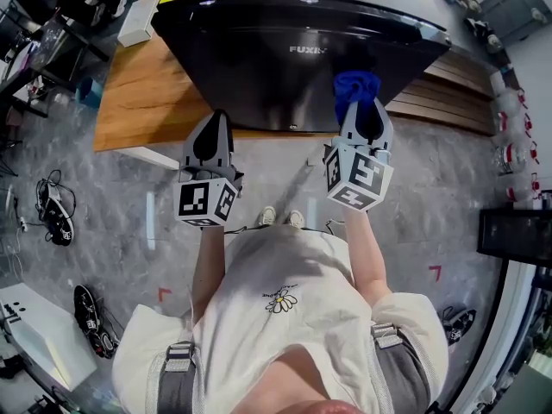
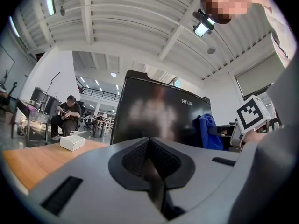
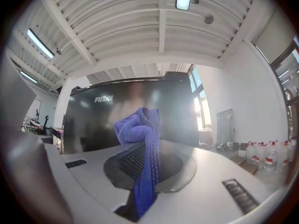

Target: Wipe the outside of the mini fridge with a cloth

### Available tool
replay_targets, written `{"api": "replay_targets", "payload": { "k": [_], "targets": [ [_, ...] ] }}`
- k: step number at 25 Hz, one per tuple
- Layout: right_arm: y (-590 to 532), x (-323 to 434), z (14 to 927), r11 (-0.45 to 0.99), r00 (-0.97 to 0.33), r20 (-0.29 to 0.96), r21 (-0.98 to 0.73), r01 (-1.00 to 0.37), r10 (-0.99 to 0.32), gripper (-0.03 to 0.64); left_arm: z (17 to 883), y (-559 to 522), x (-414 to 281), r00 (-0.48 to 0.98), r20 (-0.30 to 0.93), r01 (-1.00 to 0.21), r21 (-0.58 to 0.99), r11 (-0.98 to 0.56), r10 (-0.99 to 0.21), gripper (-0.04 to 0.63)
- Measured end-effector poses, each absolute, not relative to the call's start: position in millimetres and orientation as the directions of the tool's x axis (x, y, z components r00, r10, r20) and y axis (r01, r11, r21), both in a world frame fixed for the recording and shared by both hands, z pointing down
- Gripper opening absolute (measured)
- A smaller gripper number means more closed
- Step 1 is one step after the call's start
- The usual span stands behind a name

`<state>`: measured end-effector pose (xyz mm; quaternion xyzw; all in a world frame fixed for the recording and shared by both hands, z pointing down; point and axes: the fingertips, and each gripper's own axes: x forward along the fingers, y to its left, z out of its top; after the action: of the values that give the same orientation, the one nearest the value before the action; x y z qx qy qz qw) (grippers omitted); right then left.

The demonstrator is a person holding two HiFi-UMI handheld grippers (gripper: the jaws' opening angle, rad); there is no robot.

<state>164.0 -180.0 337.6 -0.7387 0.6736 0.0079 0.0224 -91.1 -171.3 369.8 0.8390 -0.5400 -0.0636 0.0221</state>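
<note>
A glossy black mini fridge (image 1: 302, 50) stands on a wooden table (image 1: 138, 102), its door facing me. My right gripper (image 1: 363, 109) is shut on a blue cloth (image 1: 354, 87), and the bunched cloth (image 3: 140, 129) lies close against the right half of the fridge door (image 3: 112, 120). To the left, my left gripper (image 1: 216, 132) hangs just before the door's lower edge, shut with nothing between its jaws. In the left gripper view the fridge (image 2: 159, 120) fills the middle and the cloth (image 2: 209, 131) shows at its right.
A small white box (image 1: 138, 20) lies on the table left of the fridge. A person sits far off (image 2: 67, 115) behind that table. Shoes (image 1: 56, 214) and cables lie on the grey floor at the left. Spray bottles (image 3: 268, 155) stand at the right.
</note>
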Motion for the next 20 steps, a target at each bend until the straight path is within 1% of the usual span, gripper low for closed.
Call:
{"api": "replay_targets", "payload": {
  "k": [10, 20],
  "targets": [
    [-176, 229, 340, -0.223, 0.224, -0.039, -0.026, -0.974, -0.974, 0.061, 370, -166, -89, 0.41, -0.083, -0.903, 0.108, -0.417, -0.909, 0.005],
    [-174, 263, 344, -0.304, 0.306, -0.036, -0.05, -0.951, -0.951, 0.061, 367, -161, -90, 0.41, -0.08, -0.905, 0.095, -0.416, -0.909, 0.005]
  ]
}}
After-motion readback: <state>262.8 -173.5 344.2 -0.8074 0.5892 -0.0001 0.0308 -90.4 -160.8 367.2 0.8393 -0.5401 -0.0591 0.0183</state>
